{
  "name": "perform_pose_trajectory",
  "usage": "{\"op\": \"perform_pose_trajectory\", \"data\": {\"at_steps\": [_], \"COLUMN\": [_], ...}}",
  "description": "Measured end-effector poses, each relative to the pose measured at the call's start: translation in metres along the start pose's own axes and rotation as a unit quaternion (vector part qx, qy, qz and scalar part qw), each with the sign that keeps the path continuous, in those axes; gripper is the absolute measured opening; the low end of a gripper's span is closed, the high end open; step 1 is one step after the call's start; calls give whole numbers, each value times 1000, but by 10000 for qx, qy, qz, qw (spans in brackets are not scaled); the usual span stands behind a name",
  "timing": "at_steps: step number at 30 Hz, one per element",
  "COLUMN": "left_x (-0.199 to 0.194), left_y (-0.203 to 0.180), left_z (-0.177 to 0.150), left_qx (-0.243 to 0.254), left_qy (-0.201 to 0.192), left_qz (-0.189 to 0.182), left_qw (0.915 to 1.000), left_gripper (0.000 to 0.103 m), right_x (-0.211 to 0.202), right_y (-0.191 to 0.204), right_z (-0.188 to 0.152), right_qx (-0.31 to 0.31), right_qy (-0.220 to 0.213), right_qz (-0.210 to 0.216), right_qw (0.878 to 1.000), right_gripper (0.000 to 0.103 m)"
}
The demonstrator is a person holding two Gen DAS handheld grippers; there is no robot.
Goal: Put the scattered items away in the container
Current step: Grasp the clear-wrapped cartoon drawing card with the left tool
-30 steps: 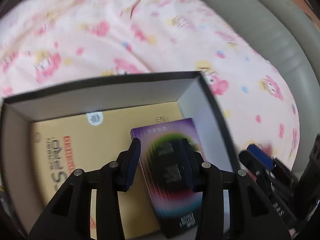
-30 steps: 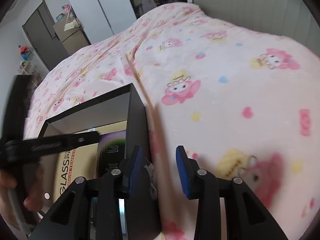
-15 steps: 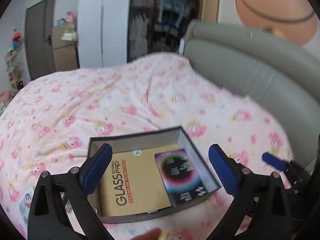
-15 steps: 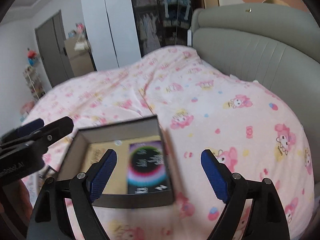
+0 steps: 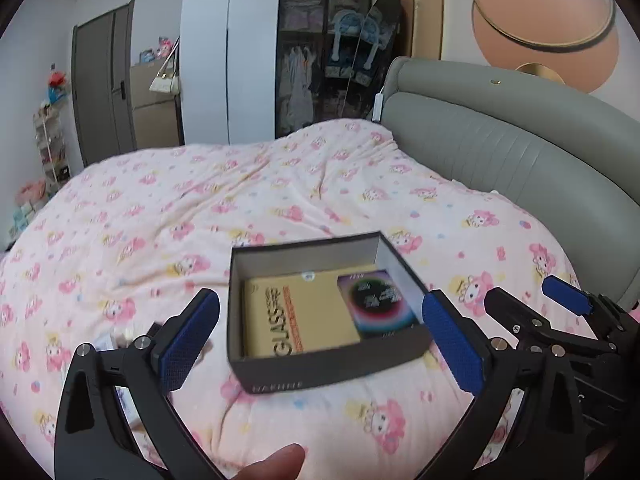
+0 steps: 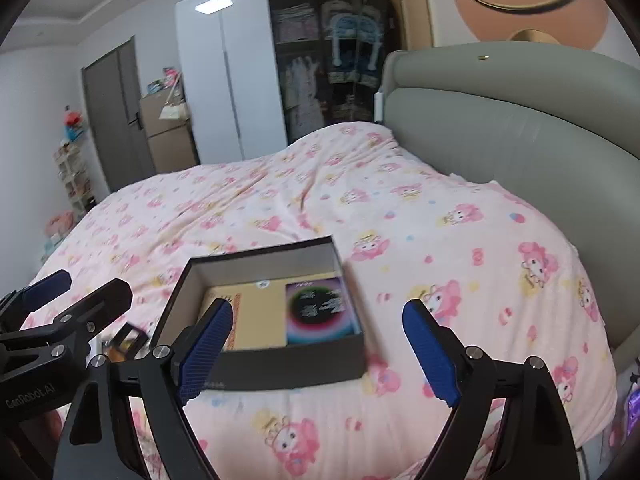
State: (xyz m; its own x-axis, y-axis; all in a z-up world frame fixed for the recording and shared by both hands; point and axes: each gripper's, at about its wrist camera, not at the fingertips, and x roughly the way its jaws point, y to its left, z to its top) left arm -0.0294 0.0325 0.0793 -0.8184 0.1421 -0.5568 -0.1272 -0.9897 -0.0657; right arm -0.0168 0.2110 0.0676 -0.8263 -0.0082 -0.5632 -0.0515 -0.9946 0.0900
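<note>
A dark open box sits on the pink patterned bed. Inside lie a yellow GLASS screen-protector package and a purple-black card box. My left gripper is open and empty, held back above the box's near side. My right gripper is open and empty, also above and short of the box. A small blurred item lies on the bed left of the box, partly hidden behind the left gripper.
The pink bedspread covers the whole bed. A grey padded headboard curves along the right. A wardrobe and a door stand at the far wall. A fingertip shows at the bottom edge.
Both grippers have opened wide and pulled up and back from the box. The purple-black card box, earlier between the left fingers, now lies free in the box.
</note>
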Motion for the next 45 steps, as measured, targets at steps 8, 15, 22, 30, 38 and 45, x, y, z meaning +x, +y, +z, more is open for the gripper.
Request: {"op": "perform_pose_trajectory", "data": {"at_steps": [8,15,22,30,38,45], "left_x": [-16,-34,-46,-4,41,61], "left_y": [51,147,252,339,388,397], "left_z": [-27,-75,-124,-195,-245,-250], "left_qx": [-328,-1209,-2140,-3182,-4061,-4428], "left_qy": [105,376,527,1213,1586,1559], "left_qz": [279,885,1571,1565,1112,585], "left_qw": [9990,9880,9627,9271,8931,8810], "left_gripper": [102,102,101,88,63,57], "right_x": [1,27,68,152,198,224], "right_y": [53,146,254,318,355,374], "right_z": [-15,-32,-52,-96,-113,-138], "right_qx": [-455,-1347,-1871,-2314,-2205,-2099], "right_qy": [274,649,1249,2278,3096,3837], "right_qz": [424,1332,2544,2483,2943,3396], "right_qw": [9977,9797,9406,9126,8769,8327], "right_gripper": [86,86,86,85,75,35]}}
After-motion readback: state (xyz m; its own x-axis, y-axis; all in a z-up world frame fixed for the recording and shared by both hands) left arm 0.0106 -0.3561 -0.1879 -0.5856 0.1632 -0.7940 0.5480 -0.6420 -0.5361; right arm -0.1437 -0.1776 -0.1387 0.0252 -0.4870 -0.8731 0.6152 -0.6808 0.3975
